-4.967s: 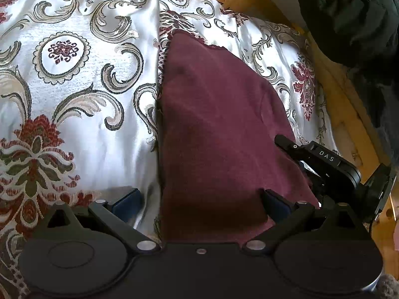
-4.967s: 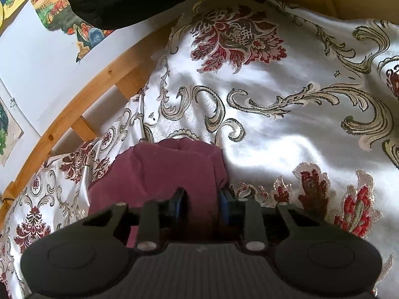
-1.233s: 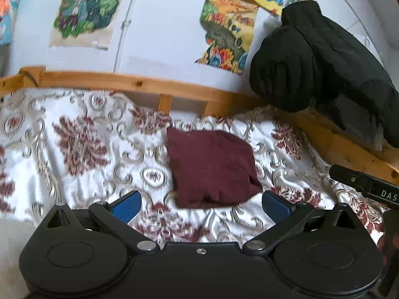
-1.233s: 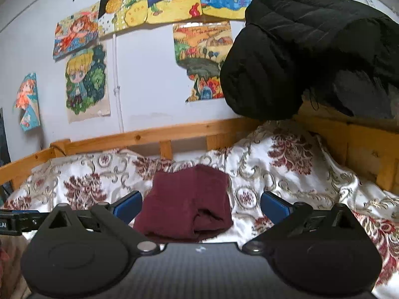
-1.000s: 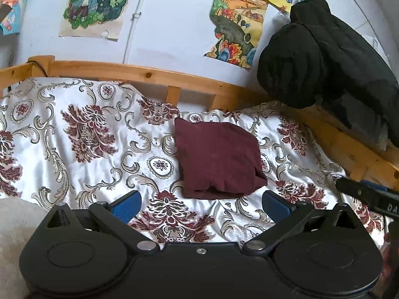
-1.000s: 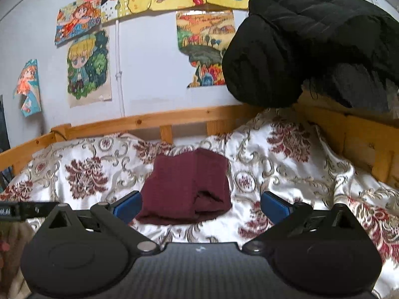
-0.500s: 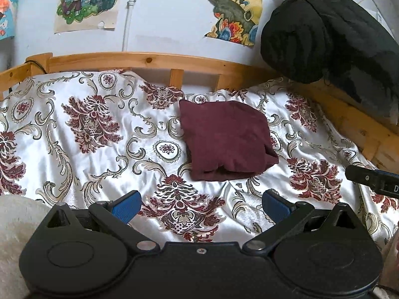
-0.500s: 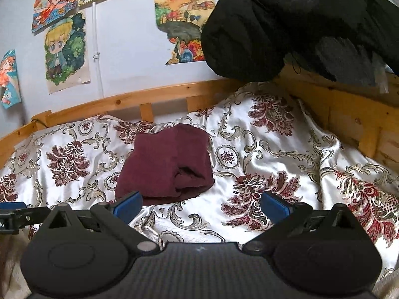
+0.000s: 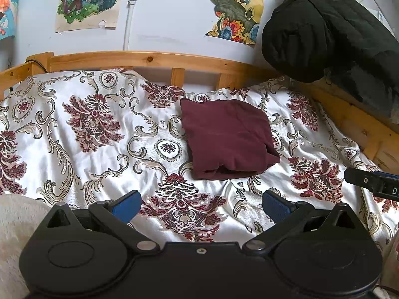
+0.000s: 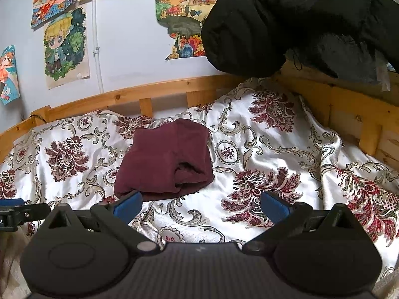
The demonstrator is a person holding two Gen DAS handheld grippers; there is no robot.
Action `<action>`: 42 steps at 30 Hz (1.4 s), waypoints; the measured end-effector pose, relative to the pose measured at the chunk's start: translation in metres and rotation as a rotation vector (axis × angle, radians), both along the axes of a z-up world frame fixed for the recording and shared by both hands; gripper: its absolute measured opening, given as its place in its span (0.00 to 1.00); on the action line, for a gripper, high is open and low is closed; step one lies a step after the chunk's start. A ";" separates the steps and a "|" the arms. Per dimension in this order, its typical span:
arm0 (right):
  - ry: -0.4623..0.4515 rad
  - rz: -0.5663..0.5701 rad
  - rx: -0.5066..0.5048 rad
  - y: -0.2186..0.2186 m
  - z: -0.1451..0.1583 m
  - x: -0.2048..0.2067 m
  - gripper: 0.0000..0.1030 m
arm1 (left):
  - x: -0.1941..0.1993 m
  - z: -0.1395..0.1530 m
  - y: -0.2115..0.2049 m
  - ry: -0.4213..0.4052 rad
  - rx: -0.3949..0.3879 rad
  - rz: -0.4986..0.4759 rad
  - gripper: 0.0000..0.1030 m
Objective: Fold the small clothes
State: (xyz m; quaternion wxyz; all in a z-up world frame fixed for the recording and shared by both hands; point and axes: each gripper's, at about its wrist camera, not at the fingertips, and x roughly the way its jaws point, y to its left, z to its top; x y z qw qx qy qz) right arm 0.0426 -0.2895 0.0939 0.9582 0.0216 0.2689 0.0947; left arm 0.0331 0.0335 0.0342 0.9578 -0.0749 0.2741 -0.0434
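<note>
Satin bedspread (image 9: 104,149) of white with maroon flowers and gilt scrolls, rumpled over a bed fenced by a wooden rail (image 9: 154,61). Folded maroon garment (image 9: 228,138) lying flat on that bedspread, toward the rail side, its thick rolled edge turned toward the cameras; in the right wrist view the same garment (image 10: 165,160) sits left of centre, with a loose tuck gaping at its near right corner. Black padded jacket (image 9: 326,28) heaped over the rail's right-hand corner, well apart from the garment. Cartoon drawings (image 9: 88,1) taped to the pale wall above the rail, with a thin white pipe (image 9: 129,12) running down between them.

Left gripper (image 9: 200,205) spread wide, blue pads (image 9: 126,205) far apart, nothing between them but bedspread, hanging on the near side of the garment and apart from it. Right gripper (image 10: 200,205) likewise spread wide, blue pads (image 10: 274,208) holding nothing; left pad overlapping the garment's near edge in the picture, contact impossible to tell from this angle. Tip of the right gripper's finger jutting in at the right edge of the left wrist view, beyond the garment's right side; tip of the left one at the left edge of the right wrist view. Pale fleecy fabric (image 9: 17,224) at the near left corner of the bedspread.
</note>
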 end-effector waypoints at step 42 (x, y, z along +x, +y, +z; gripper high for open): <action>0.007 0.016 -0.019 0.004 -0.004 0.000 1.00 | -0.002 0.003 -0.004 -0.009 0.051 0.028 0.99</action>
